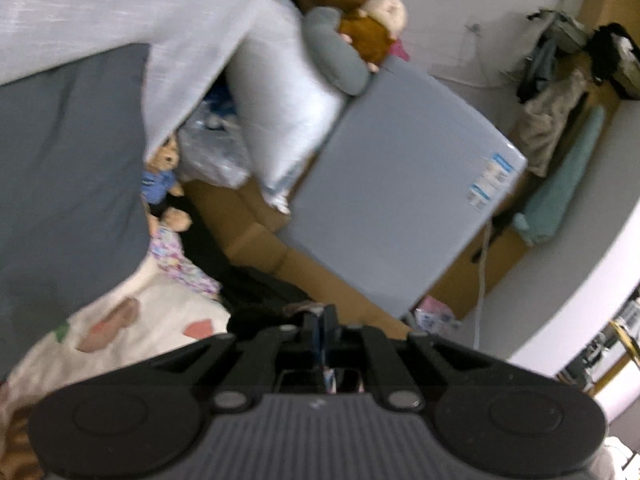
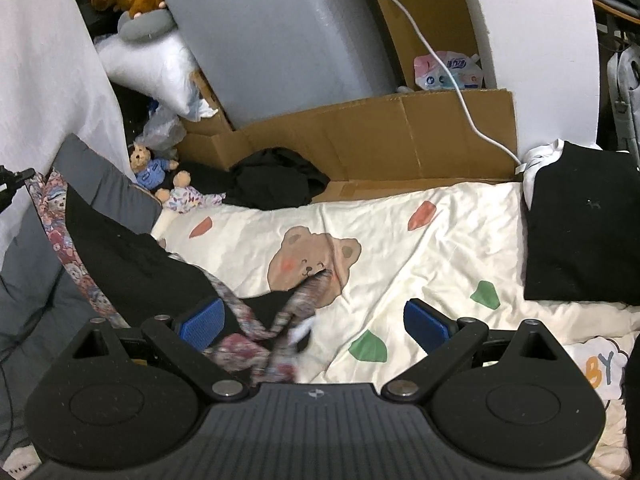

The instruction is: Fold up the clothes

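- We hold the left gripper (image 1: 325, 334) raised and tilted, looking across the room; its jaws are pressed together, with a sliver of patterned cloth showing between them, so we judge it pinches the black garment with floral patterned trim (image 2: 160, 276).
- In the right wrist view that garment hangs and drapes at the left, over the cream bedsheet printed with a bear and coloured leaves (image 2: 400, 240), its floral strips trailing down across the bear print.
- Our right gripper (image 2: 316, 322) sits low and level over the sheet, jaws spread wide; the floral strips lie between the blue pads (image 2: 202, 322), but nothing is clamped.
- Risk: the left pinch looks thin, so the cloth could slip out if we pull sideways.
- Risk: the loose strips could tangle around the right fingers, or we could catch only a strip instead of the body of the garment, leaving a skewed fold.
- Risk: closing too low could grab the bedsheet along with the garment.
- A folded black garment (image 2: 580, 224) lies on the sheet at the right, well apart; dragging cloth that way could disturb it.
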{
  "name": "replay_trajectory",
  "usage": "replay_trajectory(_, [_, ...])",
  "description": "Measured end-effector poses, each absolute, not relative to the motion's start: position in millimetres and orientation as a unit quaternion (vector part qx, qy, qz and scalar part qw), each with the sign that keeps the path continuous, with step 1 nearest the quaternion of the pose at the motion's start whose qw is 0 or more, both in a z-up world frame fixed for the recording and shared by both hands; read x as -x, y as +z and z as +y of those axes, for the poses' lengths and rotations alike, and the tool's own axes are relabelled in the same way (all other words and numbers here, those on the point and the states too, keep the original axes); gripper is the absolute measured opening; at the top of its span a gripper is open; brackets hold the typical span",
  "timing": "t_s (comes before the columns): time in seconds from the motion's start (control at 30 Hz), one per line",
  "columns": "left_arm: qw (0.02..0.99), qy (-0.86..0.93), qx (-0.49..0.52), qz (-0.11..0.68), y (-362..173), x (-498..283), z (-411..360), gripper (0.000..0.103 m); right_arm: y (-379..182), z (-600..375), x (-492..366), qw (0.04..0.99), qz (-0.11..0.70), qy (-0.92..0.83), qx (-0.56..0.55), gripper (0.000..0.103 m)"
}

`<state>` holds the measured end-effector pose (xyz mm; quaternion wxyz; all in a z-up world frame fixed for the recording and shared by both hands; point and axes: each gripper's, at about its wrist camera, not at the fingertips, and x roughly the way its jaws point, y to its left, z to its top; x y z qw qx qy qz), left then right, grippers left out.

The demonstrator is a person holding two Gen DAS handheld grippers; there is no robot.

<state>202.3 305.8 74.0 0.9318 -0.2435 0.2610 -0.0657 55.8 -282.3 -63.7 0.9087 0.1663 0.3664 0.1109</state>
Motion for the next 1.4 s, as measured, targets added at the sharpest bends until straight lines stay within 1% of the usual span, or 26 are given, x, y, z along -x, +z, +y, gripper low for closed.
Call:
replay_trajectory(0.13, [0.931, -0.048, 0.243, 0.267, 64, -209, 327, 0.002, -65, -271, -59, 0.908, 0.373, 0.112, -0.156, 0.099])
replay_trajectory(0.33, [0.920, -0.013, 0.278, 0.276, 41, -220, 377, 0.002, -63, -263, -56, 0.907, 0.382, 0.114, -0.137, 0.099])
replay_trajectory(0.47, [0.914, 0.012, 0.301, 0.272, 27, -215, 403, 0.002, -64, -258, -57, 0.906, 0.384, 0.119, -0.132, 0.099])
replay_trajectory(0.7, [0.913, 0.017, 0.309, 0.267, 10, -195, 426, 0.002, -66, -248, -59, 0.904, 0.388, 0.128, -0.124, 0.099])
replay_trajectory(0.93, [0.912, -0.007, 0.318, 0.257, -19, -131, 429, 0.002, -68, -238, -60, 0.902, 0.392, 0.136, -0.116, 0.099])
replay_trajectory(1.1, [0.910, -0.014, 0.331, 0.250, -50, -54, 436, 0.002, -72, -217, -72, 0.899, 0.399, 0.152, -0.100, 0.099])
replay_trajectory(1.2, [0.905, -0.007, 0.344, 0.250, -68, -25, 444, 0.002, -76, -204, -79, 0.896, 0.403, 0.162, -0.090, 0.099])
replay_trajectory(1.4, [0.886, 0.026, 0.374, 0.272, -130, 32, 468, 0.002, -82, -177, -95, 0.891, 0.410, 0.183, -0.069, 0.099])
